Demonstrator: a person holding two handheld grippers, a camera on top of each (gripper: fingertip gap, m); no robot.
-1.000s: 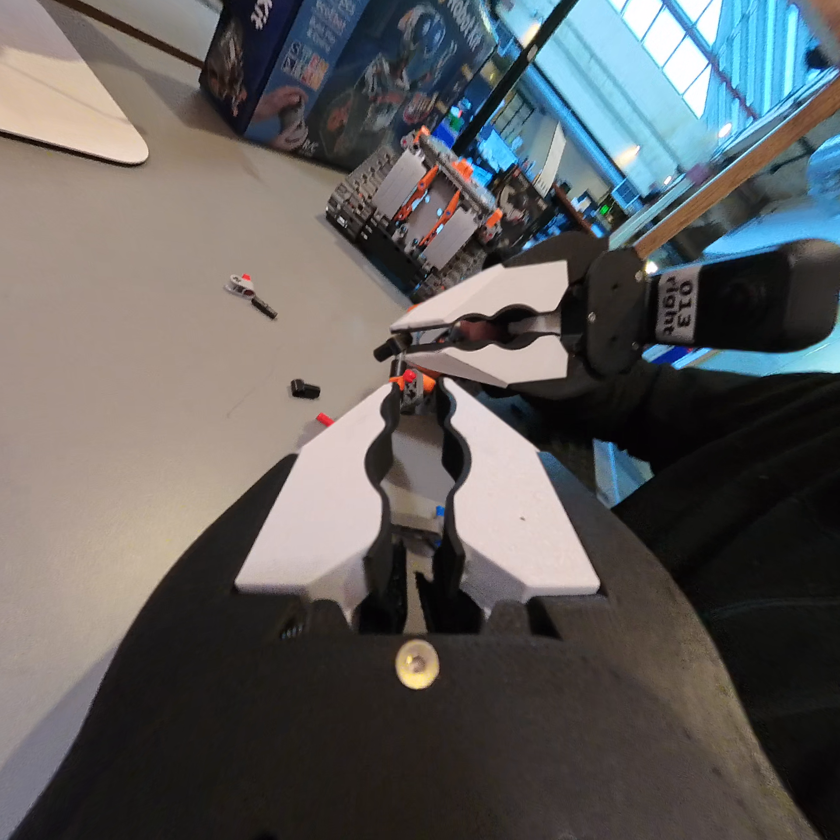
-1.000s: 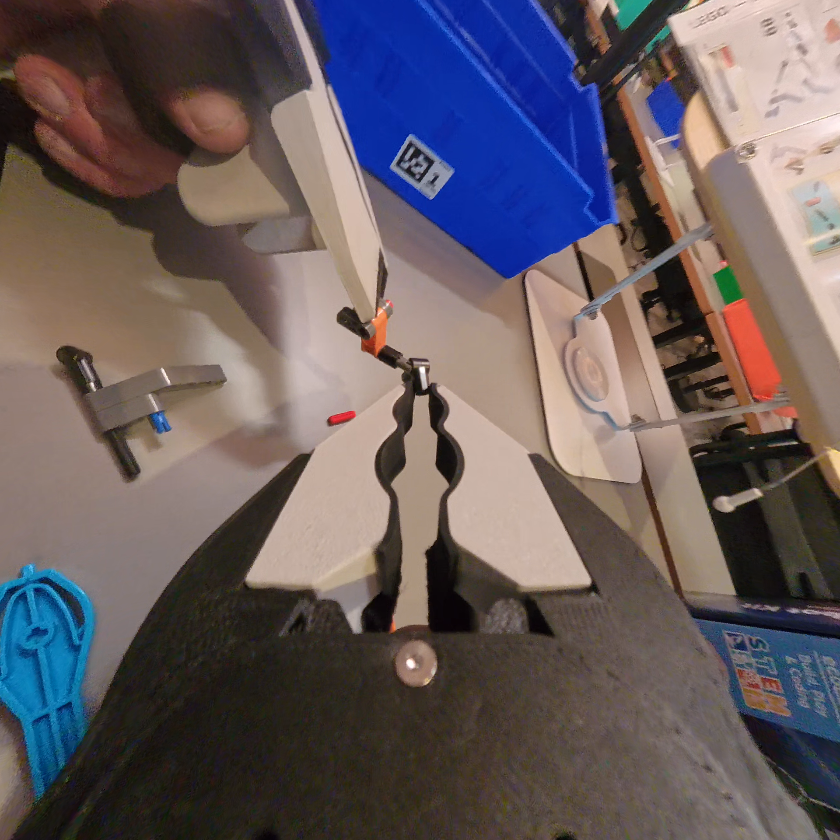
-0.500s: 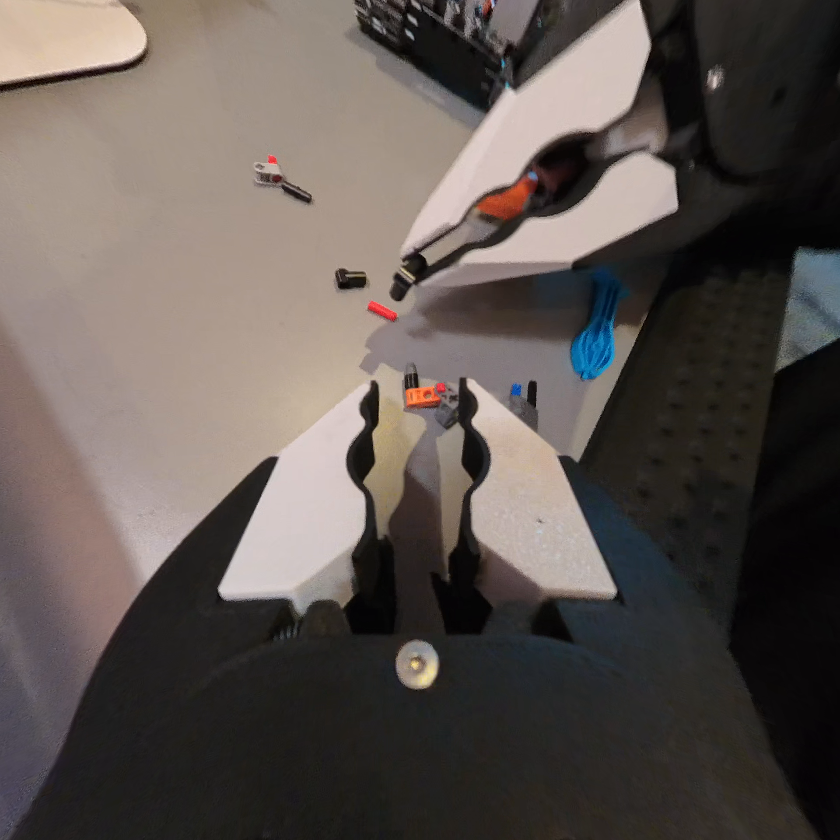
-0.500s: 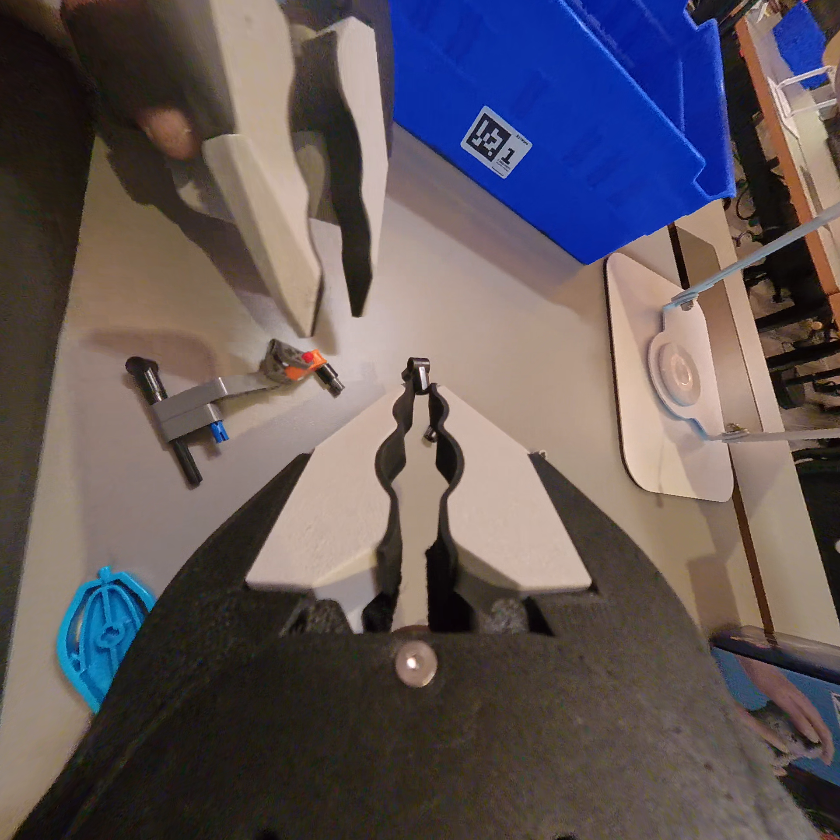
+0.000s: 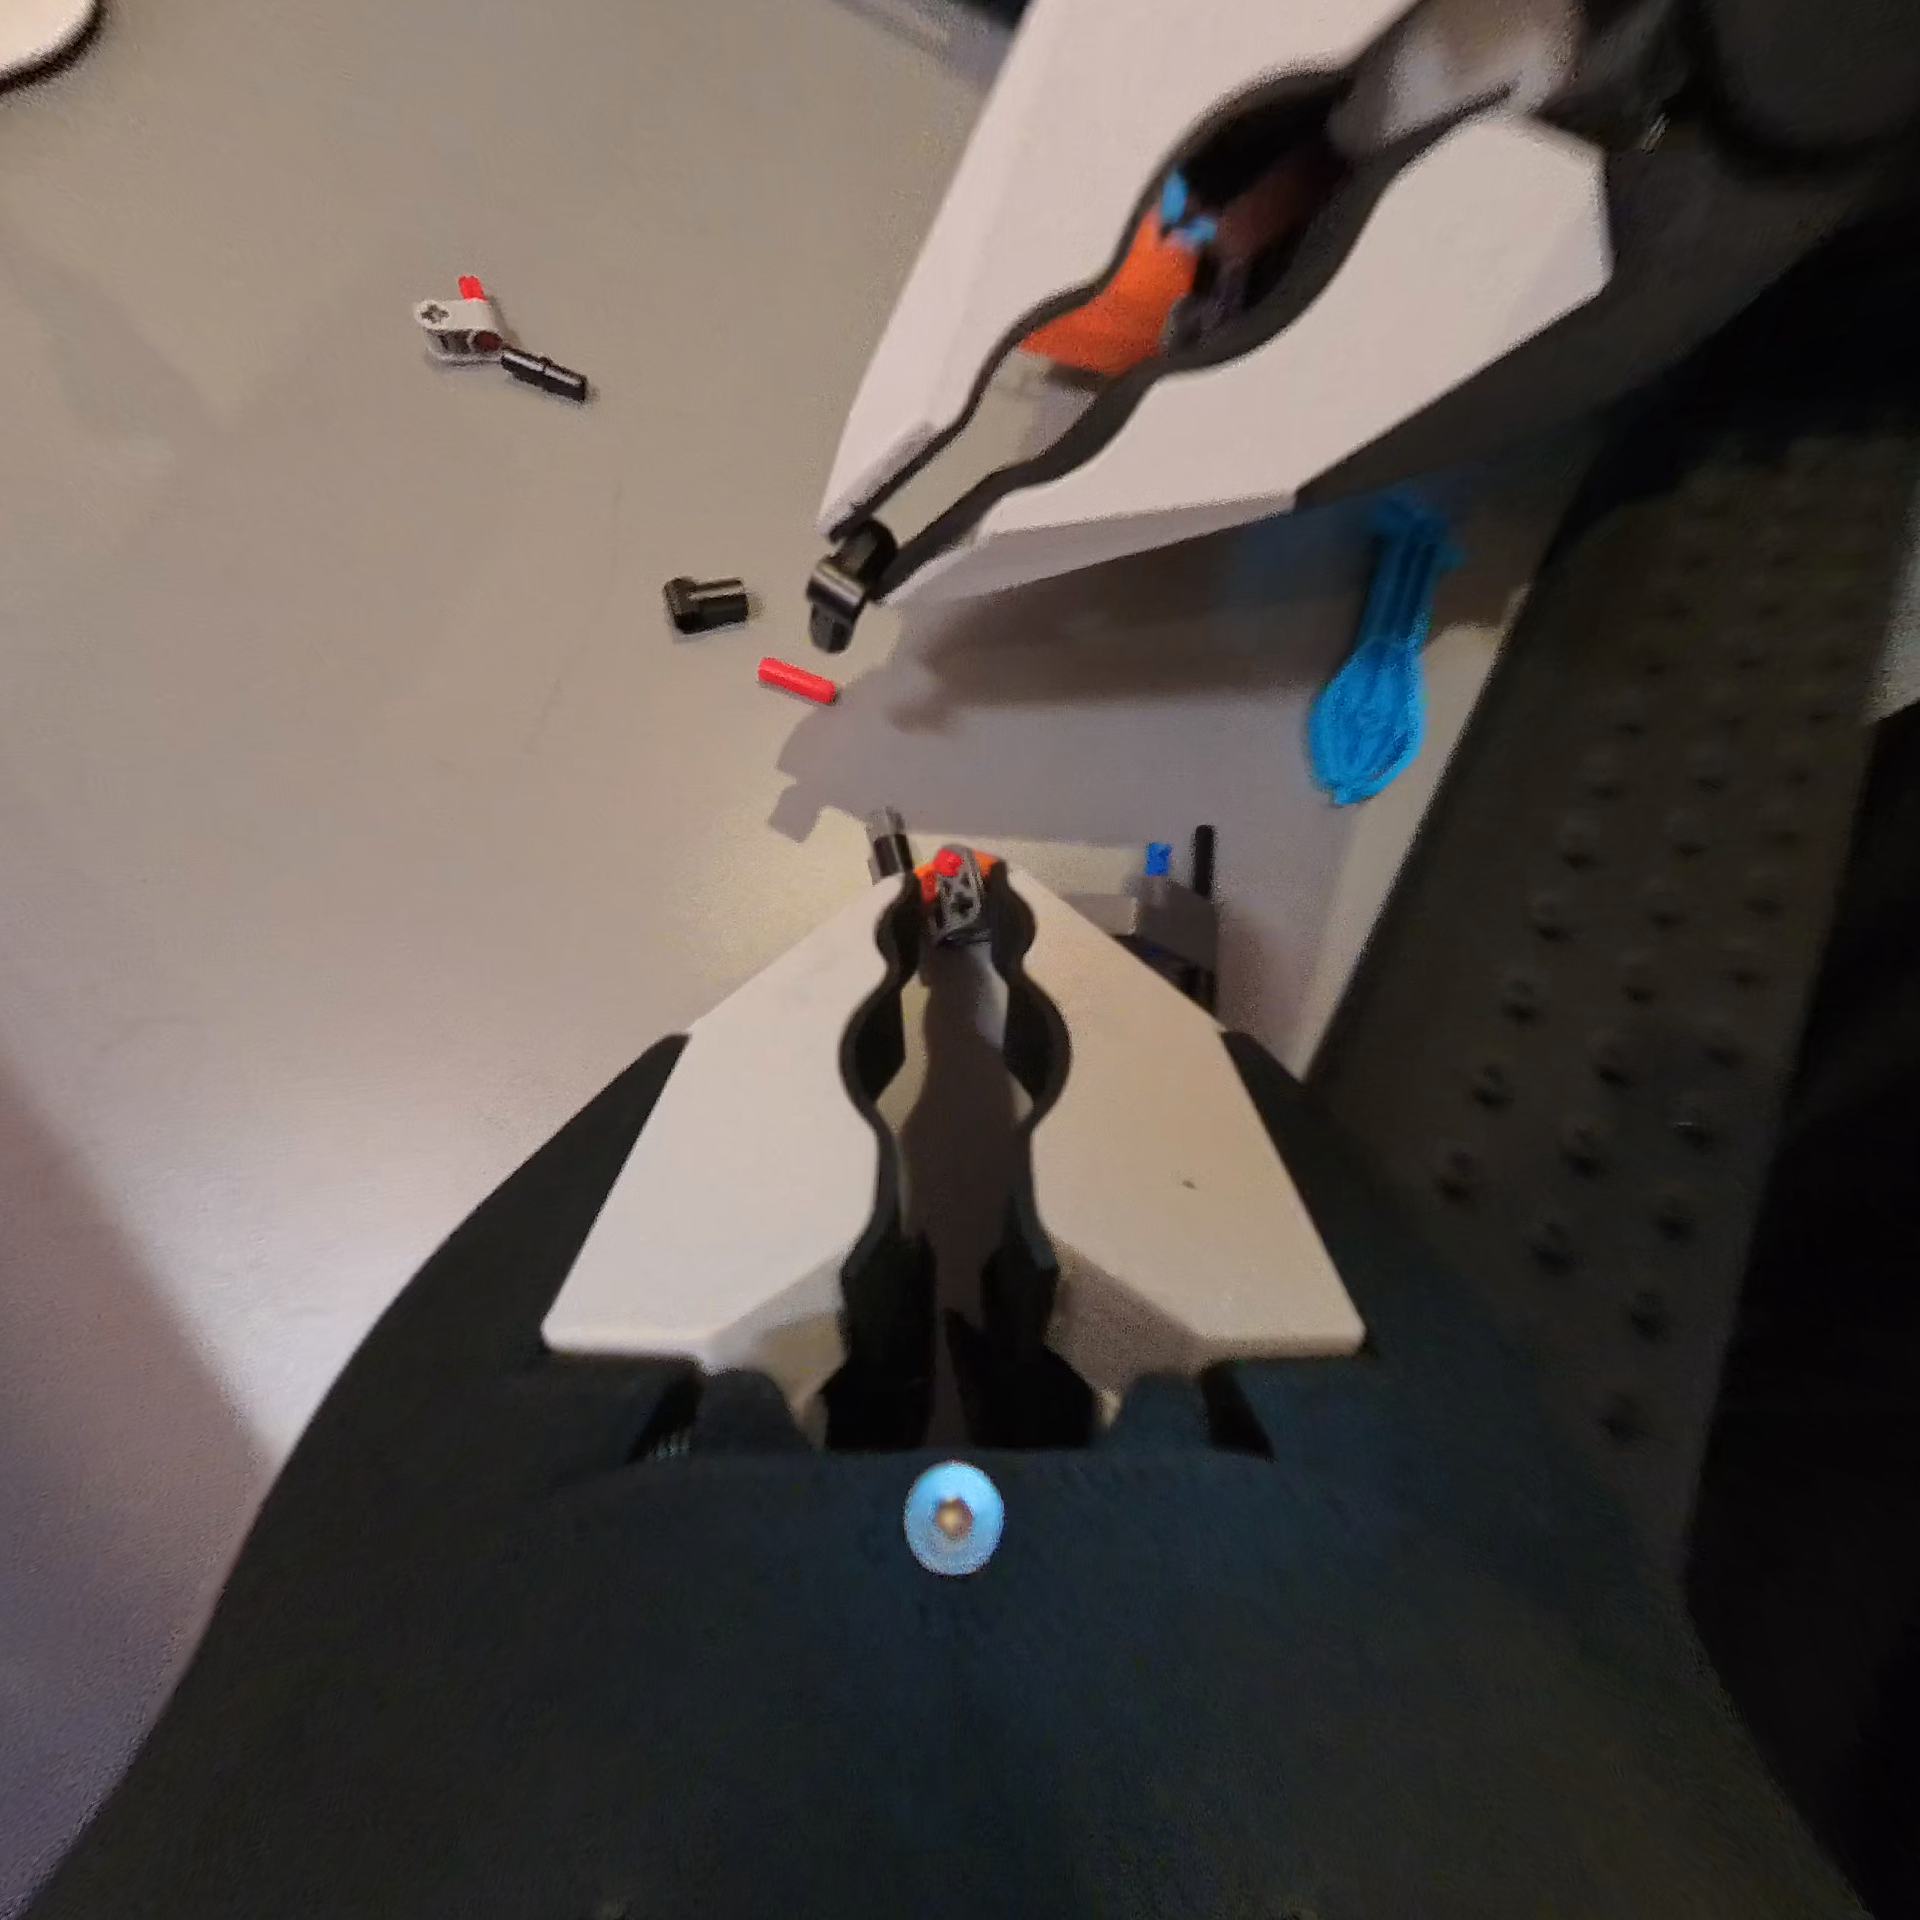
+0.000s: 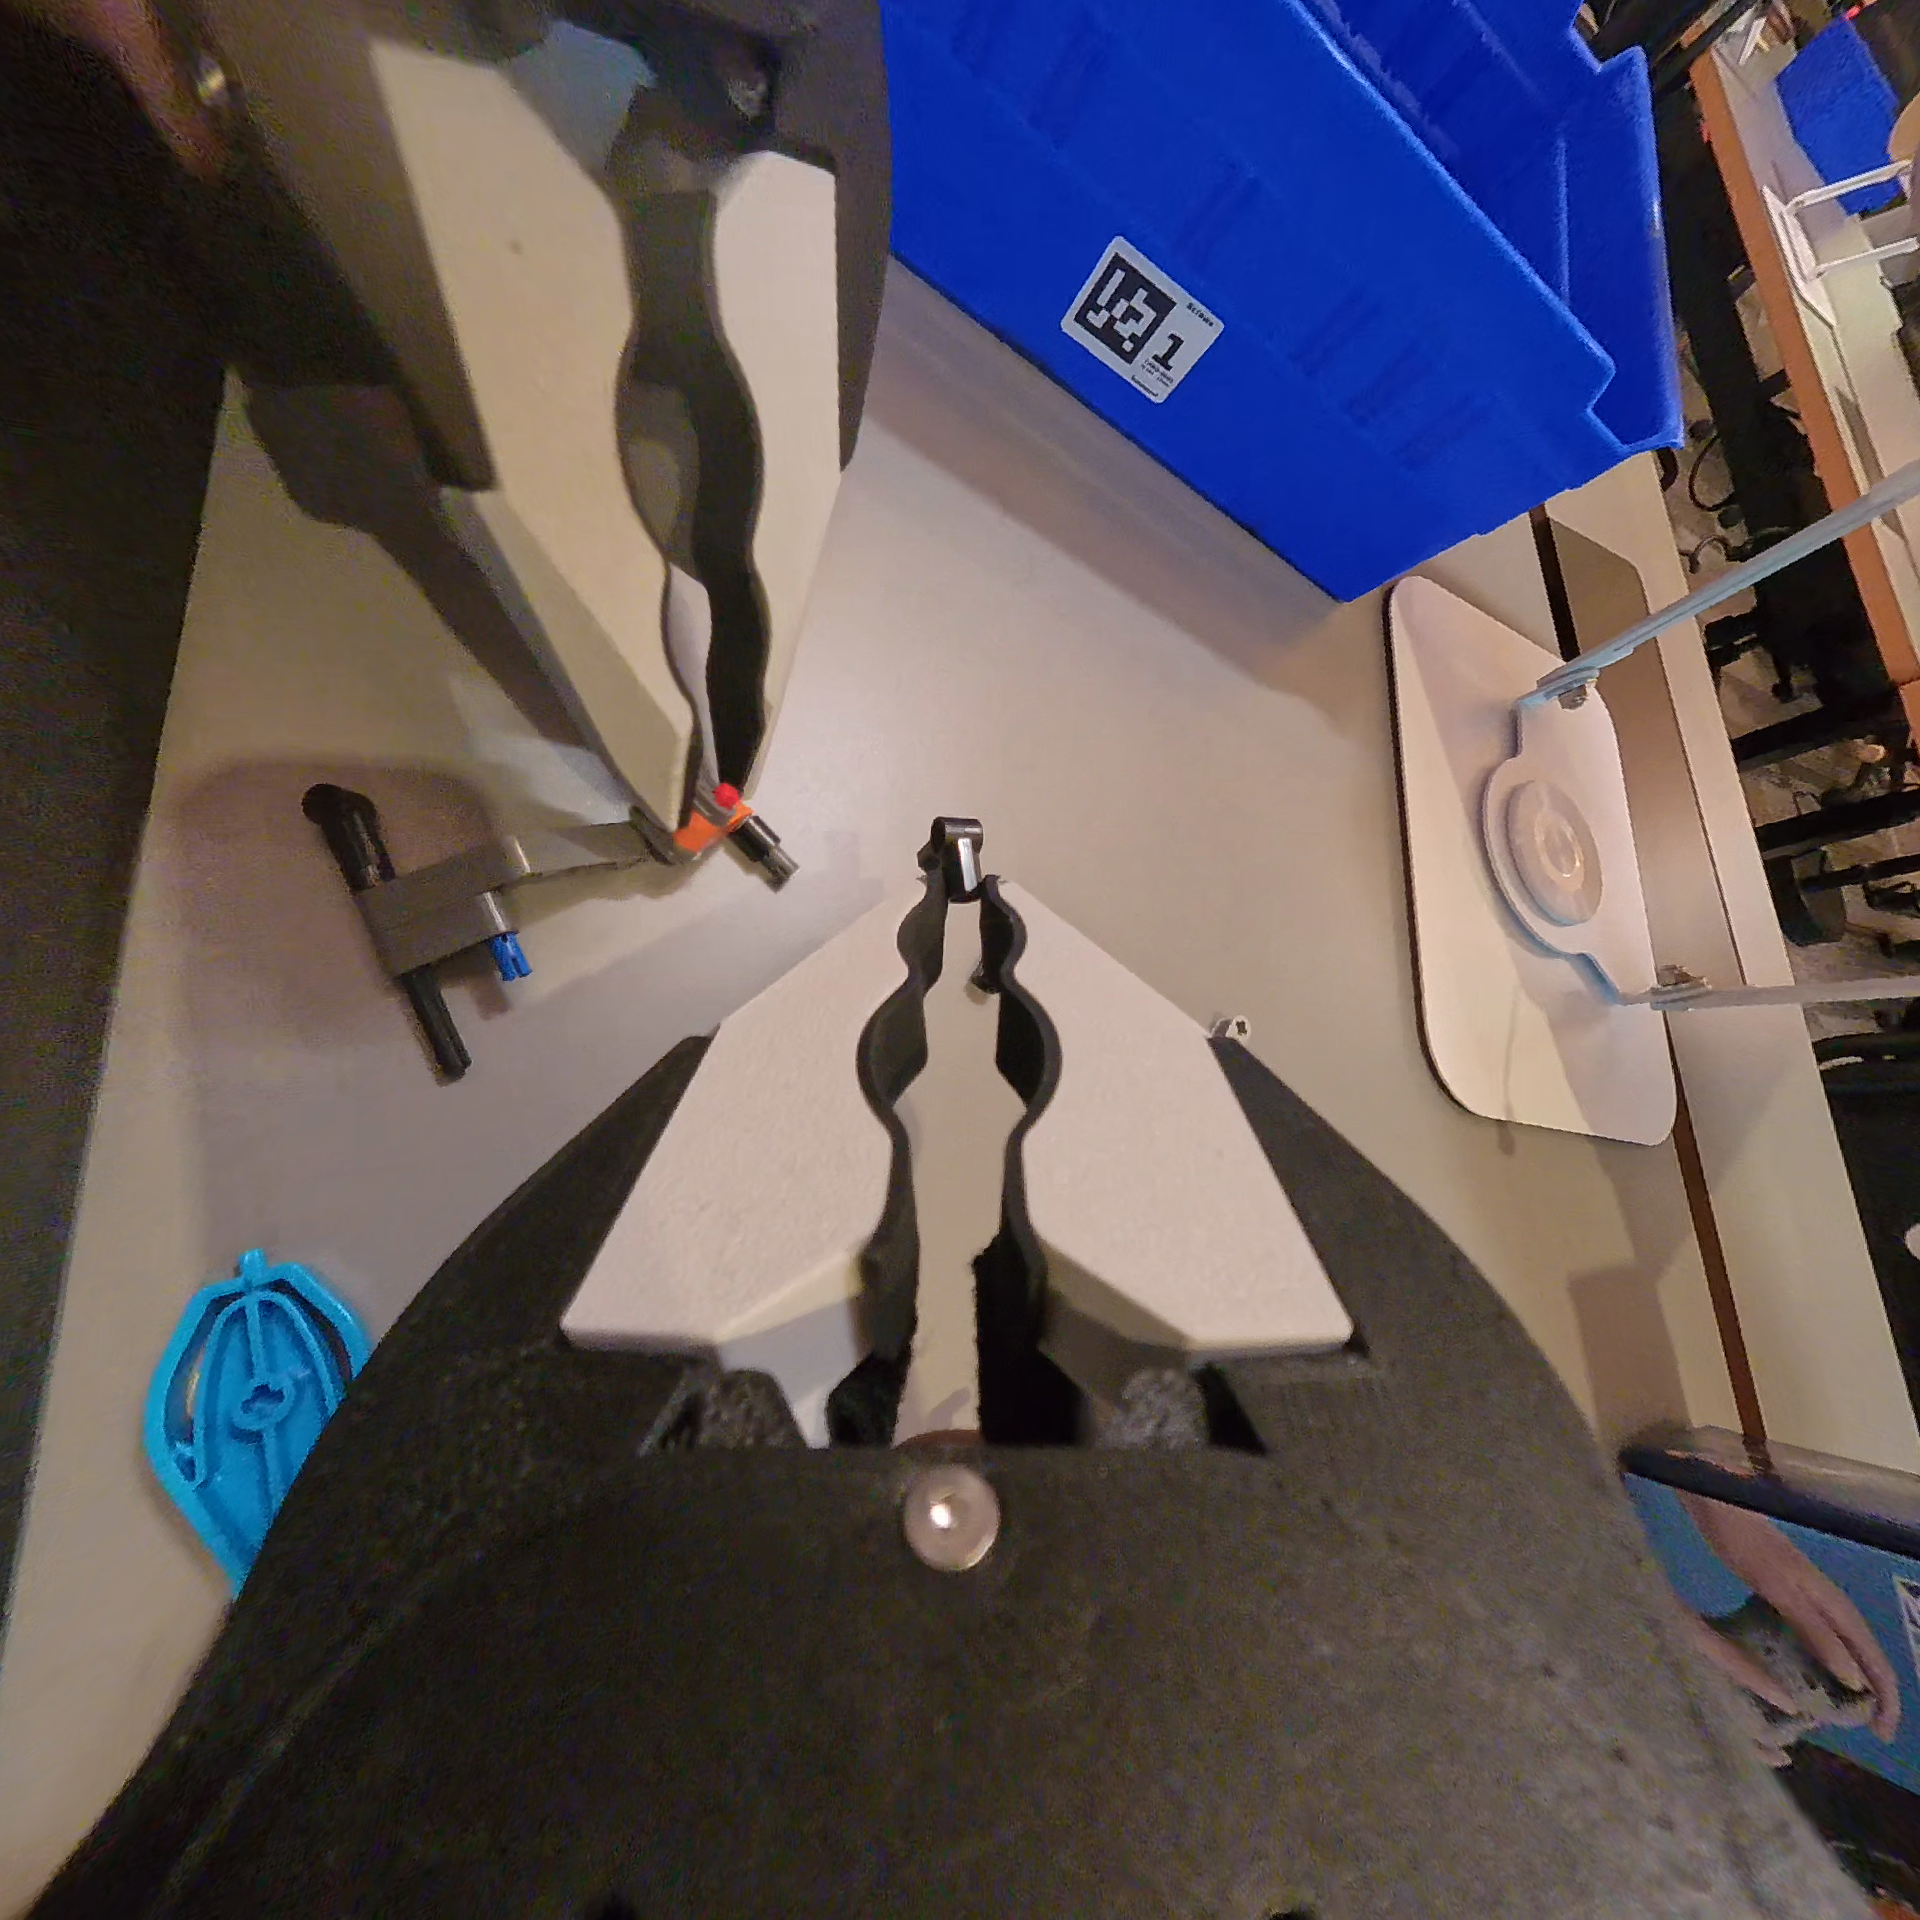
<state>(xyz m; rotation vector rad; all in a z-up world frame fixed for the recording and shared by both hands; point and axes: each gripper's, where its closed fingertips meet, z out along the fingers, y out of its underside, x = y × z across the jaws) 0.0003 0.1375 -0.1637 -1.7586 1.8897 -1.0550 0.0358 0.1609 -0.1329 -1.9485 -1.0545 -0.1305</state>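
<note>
My left gripper (image 5: 956, 906) is low on the grey table (image 5: 312, 779) and shut on the orange end of a small brick assembly (image 5: 961, 883). In the right wrist view the left gripper (image 6: 717, 798) pinches the orange piece (image 6: 704, 831), which has a red pin and a black pin. The assembly's grey beam (image 6: 447, 906), black axle and blue pin lie on the table. My right gripper (image 6: 961, 883) is shut on a small black connector (image 6: 956, 847) and hovers just right of the assembly. The right gripper also shows in the left wrist view (image 5: 857, 551).
A loose red pin (image 5: 795, 681), a black connector (image 5: 707, 605) and a grey connector with pins (image 5: 488, 332) lie on the table. A blue plastic tool (image 6: 249, 1392) lies near the front edge. A blue bin (image 6: 1299, 260), a white base plate (image 6: 1527, 862) and a box (image 6: 1787, 1579) stand around. The left gripper's tips are roughly 6 cm from the right gripper's.
A second ago both grippers held their parts together in the air. Then the left opened with the assembly lying on the table. Now the left has shut on its orange end.
</note>
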